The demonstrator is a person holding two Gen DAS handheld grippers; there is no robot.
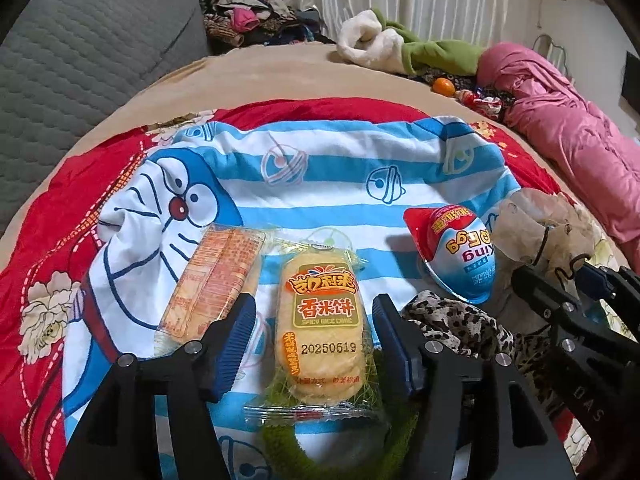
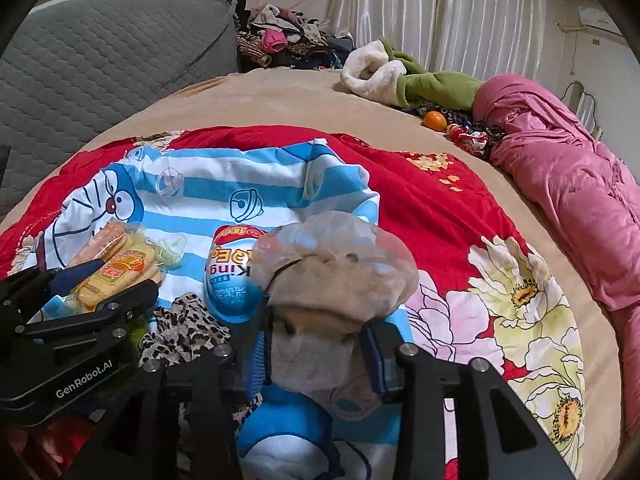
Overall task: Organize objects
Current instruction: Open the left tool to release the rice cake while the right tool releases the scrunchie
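Observation:
On a blue-striped Doraemon cloth [image 1: 320, 176] lie a yellow rice cake packet [image 1: 324, 328], a second orange-printed packet [image 1: 216, 284] to its left, and a red and blue toy egg [image 1: 456, 252]. My left gripper [image 1: 316, 340] is open, its jaws on either side of the yellow packet without touching it. My right gripper [image 2: 316, 360] is shut on a crumpled translucent plastic bag [image 2: 336, 272], held just right of the egg [image 2: 232, 276]. The left gripper [image 2: 112, 280] shows at left in the right wrist view, around the packet [image 2: 116, 272].
A leopard-print cloth [image 1: 456, 320] and a green fuzzy item [image 1: 288, 448] lie near the front. The cloth rests on a red floral quilt [image 2: 460, 216] on a tan bed. A pink quilt [image 2: 568, 184], an orange [image 2: 434, 119] and clothes lie behind.

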